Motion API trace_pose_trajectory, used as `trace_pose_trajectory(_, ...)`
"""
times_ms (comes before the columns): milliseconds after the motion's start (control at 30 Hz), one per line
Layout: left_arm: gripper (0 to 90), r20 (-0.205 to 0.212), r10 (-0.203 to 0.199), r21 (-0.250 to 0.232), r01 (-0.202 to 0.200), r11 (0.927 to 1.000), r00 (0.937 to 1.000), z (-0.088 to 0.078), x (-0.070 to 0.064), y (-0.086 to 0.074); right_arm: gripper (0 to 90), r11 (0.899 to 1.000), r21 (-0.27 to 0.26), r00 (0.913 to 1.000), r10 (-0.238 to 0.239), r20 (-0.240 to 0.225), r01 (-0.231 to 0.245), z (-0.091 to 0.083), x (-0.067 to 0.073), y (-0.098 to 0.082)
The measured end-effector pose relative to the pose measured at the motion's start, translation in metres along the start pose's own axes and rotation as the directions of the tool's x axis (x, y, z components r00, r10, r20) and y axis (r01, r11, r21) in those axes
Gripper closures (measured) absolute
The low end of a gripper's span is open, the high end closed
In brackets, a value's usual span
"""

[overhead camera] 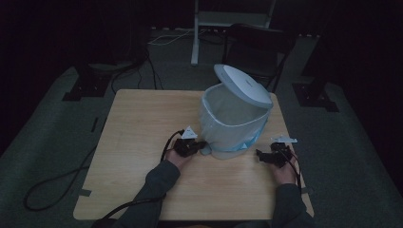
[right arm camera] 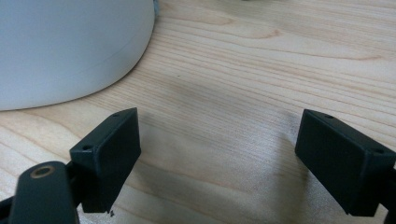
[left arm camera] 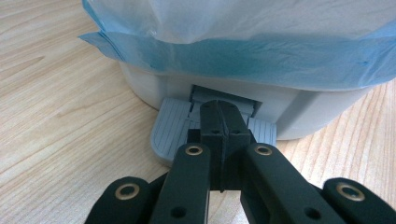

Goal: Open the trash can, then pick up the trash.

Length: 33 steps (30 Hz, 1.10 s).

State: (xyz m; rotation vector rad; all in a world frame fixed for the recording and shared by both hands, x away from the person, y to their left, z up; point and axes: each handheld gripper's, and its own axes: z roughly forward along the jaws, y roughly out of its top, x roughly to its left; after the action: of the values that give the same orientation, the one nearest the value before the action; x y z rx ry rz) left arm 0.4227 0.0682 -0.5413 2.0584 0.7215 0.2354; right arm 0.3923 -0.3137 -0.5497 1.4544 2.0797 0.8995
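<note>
No words, labels, brand marks or numbers can be read on anything in these pictures.

Your left claw point(left arm camera: 223, 122), pressed together over the grey pedal point(left arm camera: 170, 133), hides the pedal's middle from you in the left gripper view, where the top edge crops the bin point(left arm camera: 224, 95) and its blue-trimmed liner point(left arm camera: 243, 56). In the right gripper view the bin wall point(right arm camera: 65, 46) runs off the frame. From above, darkness swallows the room beyond your bench point(overhead camera: 142, 123).
</note>
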Motion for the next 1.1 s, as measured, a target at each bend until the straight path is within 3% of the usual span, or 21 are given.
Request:
trace_pose_trajectory(200, 90.0, -0.008, 0.004, 0.027, -0.003, 0.9996, 1.0000, 0.002, -0.001, 0.001, 13.1, 1.000, 0.000, 1.0000, 0.000, 0.000, 0.000, 0.000, 0.000, 0.000)
trace_pose_trajectory(633, 90.0, -0.001, -0.015, 0.031, 0.015, 0.9994, 0.9999, 0.003, 0.001, 0.001, 14.4, 1.000, 0.001, 1.0000, 0.003, 0.002, -0.003, 0.000, 0.000, 0.001)
trace_pose_trajectory(733, 90.0, 0.002, -0.017, 0.031, 0.017, 0.9994, 0.9999, 0.003, 0.001, 0.001, 25.8, 1.000, -0.009, 1.0000, 0.004, 0.002, -0.004, -0.001, 0.001, 0.001)
trace_pose_trajectory(967, 90.0, 0.000, -0.018, 0.030, 0.018, 0.9994, 0.9998, 0.003, 0.001, 0.001, 49.3, 1.000, 0.025, 0.9998, 0.014, 0.013, -0.014, -0.003, -0.002, 0.009)
trace_pose_trajectory(1100, 90.0, 0.003, -0.020, 0.030, 0.020, 0.9993, 0.9998, 0.003, 0.001, 0.001, 47.9, 0.999, -0.003, 0.9990, 0.039, 0.019, -0.039, -0.007, -0.005, 0.011)
